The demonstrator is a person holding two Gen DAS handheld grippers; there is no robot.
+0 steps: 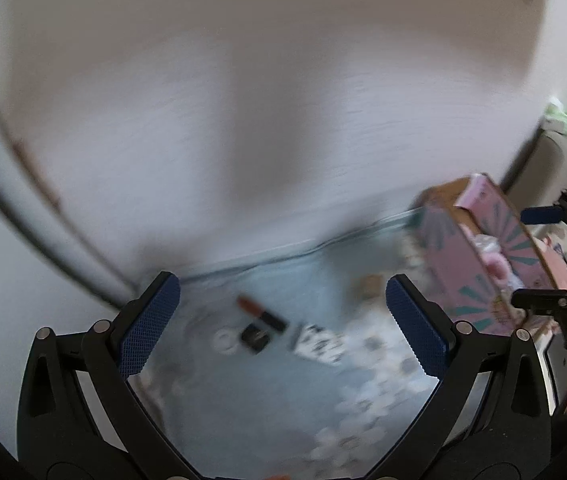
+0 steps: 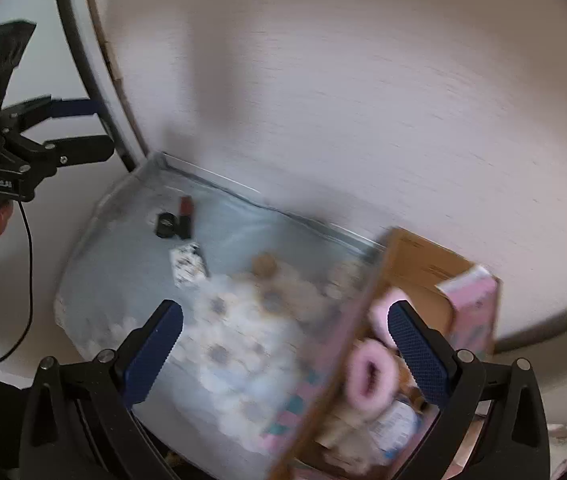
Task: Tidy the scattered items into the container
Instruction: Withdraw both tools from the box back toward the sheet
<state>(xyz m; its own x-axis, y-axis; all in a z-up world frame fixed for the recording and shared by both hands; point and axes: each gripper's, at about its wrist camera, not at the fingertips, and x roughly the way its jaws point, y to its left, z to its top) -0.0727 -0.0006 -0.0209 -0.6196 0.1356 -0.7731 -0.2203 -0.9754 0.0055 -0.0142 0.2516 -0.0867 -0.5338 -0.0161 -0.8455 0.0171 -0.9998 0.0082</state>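
Lipstick [image 1: 260,312]: lying loose on the tabletop [image 1: 243,392], well apart from the box [image 1: 467,264].
Left tool [image 1: 283,328]: wide, empty.
Right tool [image 2: 285,354]: wide, empty.
Risk: lipstick may roll away when I pinch it.

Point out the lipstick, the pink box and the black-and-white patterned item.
lipstick [image 1: 260,311], left wrist view, middle of its tube.
pink box [image 1: 459,276], left wrist view, its outer side wall.
black-and-white patterned item [image 2: 188,265], right wrist view, its top face.
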